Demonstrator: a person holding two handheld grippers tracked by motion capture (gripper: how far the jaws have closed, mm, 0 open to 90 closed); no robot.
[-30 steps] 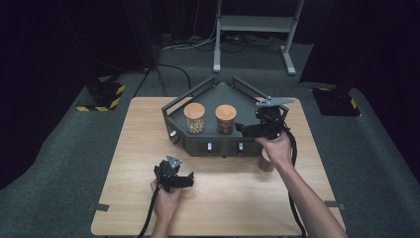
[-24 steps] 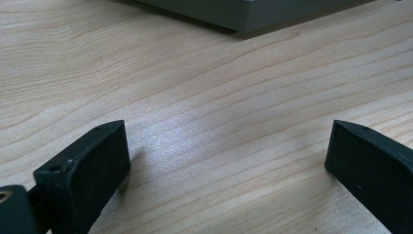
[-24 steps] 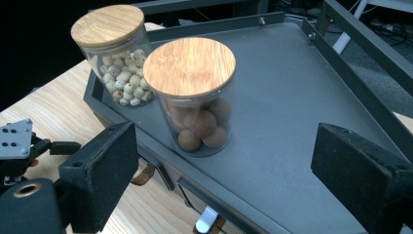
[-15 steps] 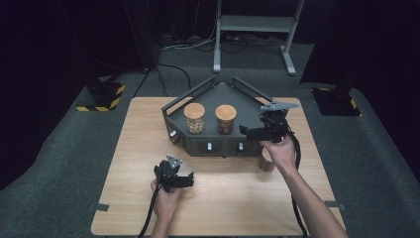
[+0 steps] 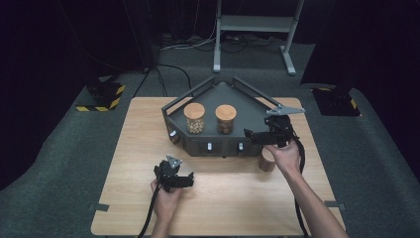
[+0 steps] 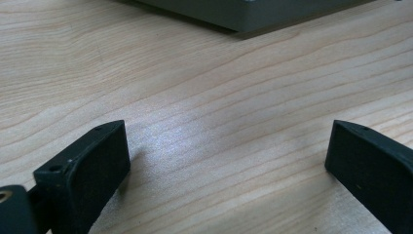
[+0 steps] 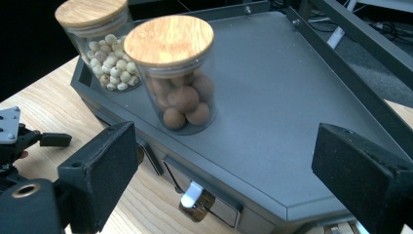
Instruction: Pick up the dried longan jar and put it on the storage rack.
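On the tabletop (image 5: 124,148) toward its far edge sits one dark grey tray (image 5: 247,111) with raised rails. Two glass jars with wooden lids stand on its left part, just beside each other: one jar of pale beads (image 5: 194,118) and one jar of brown balls (image 5: 226,119). One more brown jar (image 5: 267,161) stands on the tabletop at the tray's front right corner, partly hidden by the right hand. Two grippers, one per hand. Right gripper (image 5: 249,134) hovers over the tray's front right edge, fingers (image 7: 97,170) spread wide, released, holding nothing, touching nothing; the jar of brown balls lies ahead between them in the right gripper view, well apart from the pads. Left gripper (image 5: 189,179) rests low near the tabletop's near edge, centre-left, fingers (image 6: 92,161) wide apart, released, only bare wood between them.
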